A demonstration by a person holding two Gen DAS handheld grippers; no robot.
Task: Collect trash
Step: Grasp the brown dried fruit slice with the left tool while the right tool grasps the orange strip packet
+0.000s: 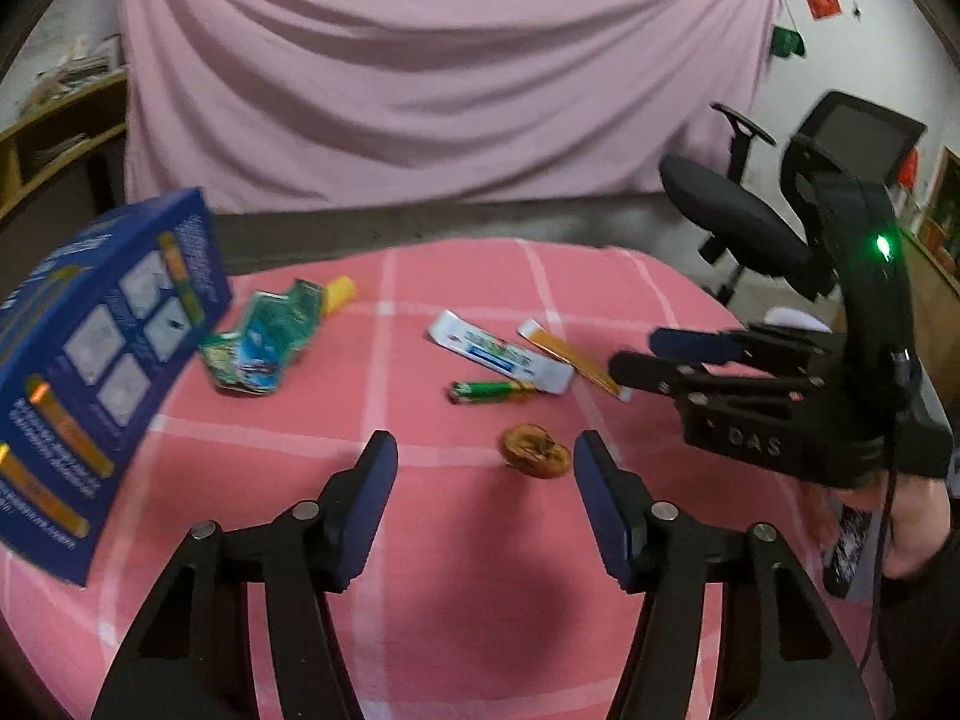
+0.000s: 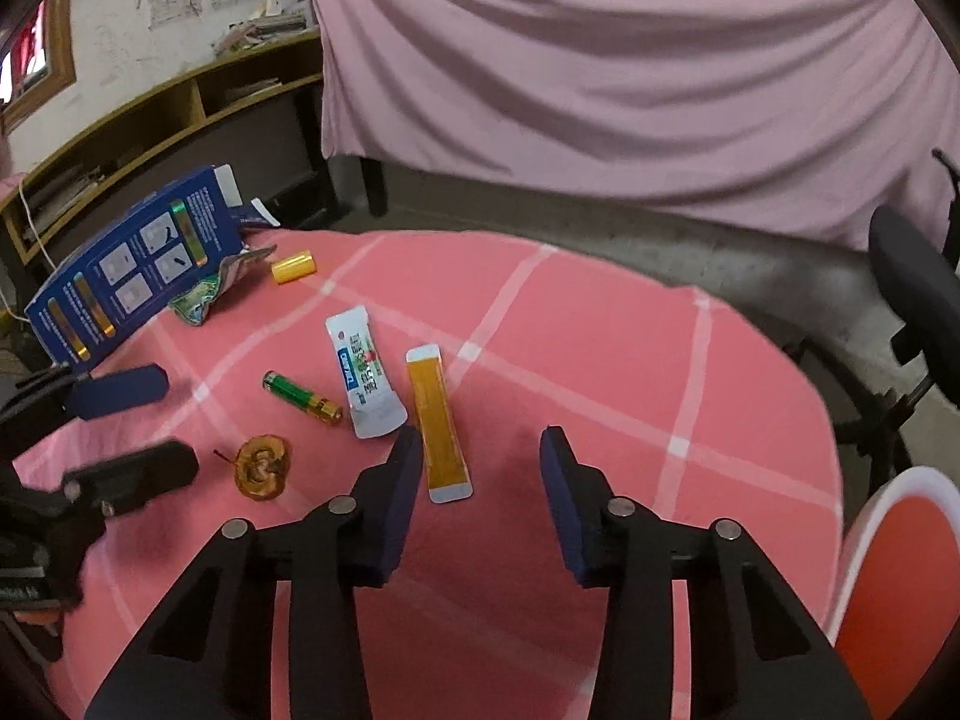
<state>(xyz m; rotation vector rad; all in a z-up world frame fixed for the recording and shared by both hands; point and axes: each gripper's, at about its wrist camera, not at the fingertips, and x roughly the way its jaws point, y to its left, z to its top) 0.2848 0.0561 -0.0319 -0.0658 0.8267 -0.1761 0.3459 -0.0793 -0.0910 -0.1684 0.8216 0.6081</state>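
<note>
Trash lies on a round table under a pink checked cloth (image 2: 600, 330): a brown dried fruit slice (image 1: 536, 453) (image 2: 262, 467), a green battery (image 1: 486, 390) (image 2: 300, 399), a white sachet (image 1: 504, 354) (image 2: 363, 375), an orange sachet (image 1: 570, 354) (image 2: 438, 420), a crumpled green wrapper (image 1: 264, 336) (image 2: 201, 300) and a yellow cap (image 1: 341, 291) (image 2: 293, 267). My left gripper (image 1: 486, 450) (image 2: 180, 423) hovers open over the cloth, the fruit slice just inside its right finger. My right gripper (image 2: 480, 444) (image 1: 636, 357) is open and holds nothing; the orange sachet lies by its left finger.
A tall blue carton (image 1: 102, 360) (image 2: 132, 276) stands at the table's left edge. A black office chair (image 1: 732, 222) (image 2: 918, 282) is beyond the right edge. A pink sheet (image 1: 444, 60) hangs behind. A red and white round object (image 2: 900, 570) sits at the near right.
</note>
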